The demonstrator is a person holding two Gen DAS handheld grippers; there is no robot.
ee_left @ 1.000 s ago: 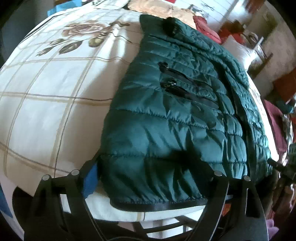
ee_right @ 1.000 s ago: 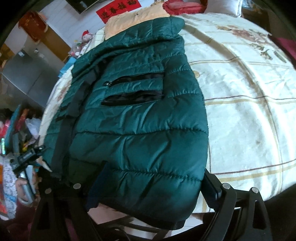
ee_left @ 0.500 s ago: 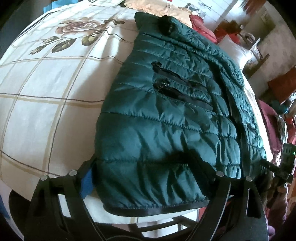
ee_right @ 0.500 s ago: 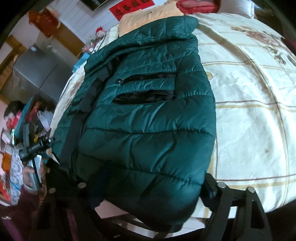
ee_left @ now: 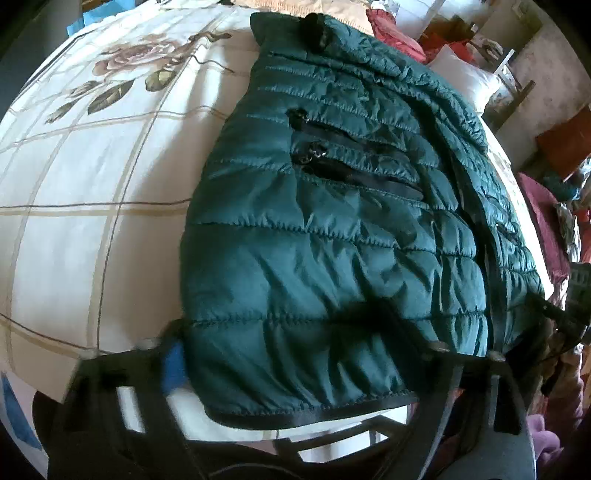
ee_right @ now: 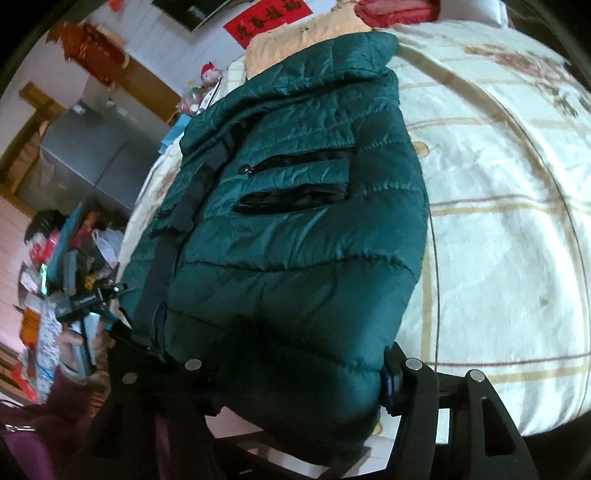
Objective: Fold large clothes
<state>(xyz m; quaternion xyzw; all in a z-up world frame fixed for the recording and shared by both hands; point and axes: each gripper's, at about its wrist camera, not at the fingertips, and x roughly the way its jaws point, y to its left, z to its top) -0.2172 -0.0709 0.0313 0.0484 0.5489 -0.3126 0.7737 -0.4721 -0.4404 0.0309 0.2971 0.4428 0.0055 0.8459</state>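
A dark green quilted puffer jacket [ee_left: 332,229] lies lengthwise on a bed, collar at the far end, hem toward me. It also shows in the right wrist view [ee_right: 303,229], with two black zip pockets. My left gripper [ee_left: 295,369] is open, its fingers set wide on either side of the hem's left corner. My right gripper [ee_right: 291,373] is open too, its fingers straddling the hem's right corner, which droops between them. Neither gripper pinches the cloth.
The bed carries a cream sheet [ee_left: 92,206] with tan checks and a rose print. Pillows and red cloth [ee_left: 399,26] lie at the head. Clutter and a grey cabinet [ee_right: 92,162] stand left of the bed. The other hand-held gripper [ee_right: 85,306] shows there.
Both grippers have moved forward onto the hem, so the jacket fills more of each view. The hem corner now droops between the right gripper's fingers. The jacket itself lies as before.
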